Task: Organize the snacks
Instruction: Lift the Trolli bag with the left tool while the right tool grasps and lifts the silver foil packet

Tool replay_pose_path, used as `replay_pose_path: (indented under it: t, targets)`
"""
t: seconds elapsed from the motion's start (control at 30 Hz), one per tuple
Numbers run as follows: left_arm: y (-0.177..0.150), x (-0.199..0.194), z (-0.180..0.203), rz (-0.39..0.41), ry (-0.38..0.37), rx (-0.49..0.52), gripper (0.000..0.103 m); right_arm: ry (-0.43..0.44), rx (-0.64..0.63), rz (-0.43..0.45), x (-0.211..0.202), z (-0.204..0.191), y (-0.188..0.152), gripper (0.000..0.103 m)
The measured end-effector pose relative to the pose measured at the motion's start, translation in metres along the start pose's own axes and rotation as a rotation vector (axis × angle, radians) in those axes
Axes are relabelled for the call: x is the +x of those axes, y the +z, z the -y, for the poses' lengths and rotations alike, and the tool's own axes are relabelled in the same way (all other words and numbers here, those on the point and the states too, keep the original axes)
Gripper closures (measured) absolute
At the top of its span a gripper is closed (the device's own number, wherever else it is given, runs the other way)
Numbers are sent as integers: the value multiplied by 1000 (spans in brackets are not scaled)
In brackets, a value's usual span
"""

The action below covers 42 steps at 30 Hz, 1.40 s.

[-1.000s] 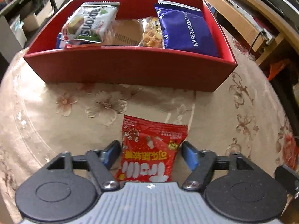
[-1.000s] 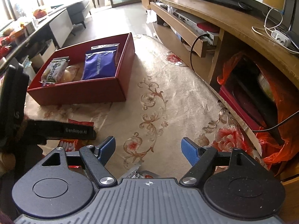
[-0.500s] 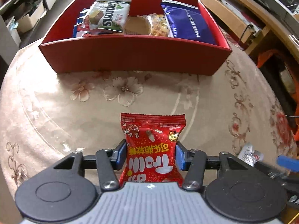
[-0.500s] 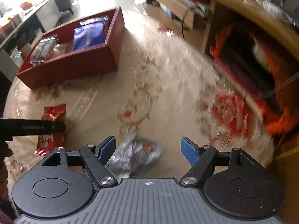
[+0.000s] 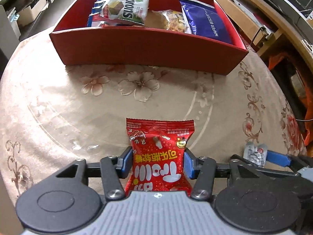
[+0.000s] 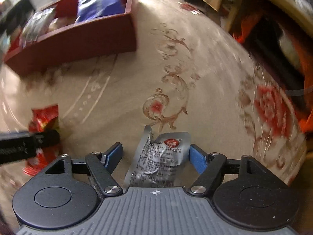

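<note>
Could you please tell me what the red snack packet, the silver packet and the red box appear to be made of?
Red snack packet: glossy printed plastic film, going by its sheen and crimped, serrated top seal.
Silver packet: probably metallised foil film; it is crinkled, reflective and has sharp creases.
Red box: likely matte cardboard or thin board, with flat, dull walls and crisp thin edges; I cannot be sure.

bright daylight, fisheye warping, right view blurred

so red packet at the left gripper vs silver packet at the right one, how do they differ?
The red packet is glossy red, plump and smooth; the silver packet is foil, crumpled and flatter. The left gripper has its jaws pressed on the red packet's sides; the right gripper jaws stand apart around the silver one. Both lie outside the red box.
</note>
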<state>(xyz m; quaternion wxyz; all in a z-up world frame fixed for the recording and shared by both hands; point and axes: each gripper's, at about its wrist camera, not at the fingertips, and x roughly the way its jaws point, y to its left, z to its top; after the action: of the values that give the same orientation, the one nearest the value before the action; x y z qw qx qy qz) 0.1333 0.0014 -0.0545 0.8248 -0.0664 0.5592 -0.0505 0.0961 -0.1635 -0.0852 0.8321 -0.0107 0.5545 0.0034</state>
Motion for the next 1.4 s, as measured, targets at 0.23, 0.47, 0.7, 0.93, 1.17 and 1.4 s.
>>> replay_pose_path:
  t: [0.23, 0.47, 0.7, 0.93, 1.17, 1.4]
  targets:
    - [-2, 4, 8, 10, 21, 38, 52, 36, -70, 25, -8, 2, -5, 39]
    - [-2, 2, 10, 15, 4, 35, 52, 70, -37, 34, -12, 16, -5, 40]
    - [2, -3, 8, 30, -6, 34, 52, 74, -33, 78, -22, 17, 0, 40]
    - [7, 12, 10, 21, 9, 3, 45, 83, -46, 86, -23, 11, 5, 39]
    - [3, 17, 26, 37, 41, 69, 29, 83, -54, 85, -23, 12, 7, 39]
    - [-4, 10, 27, 55, 90, 95, 51, 83, -55, 105, -27, 13, 8, 39]
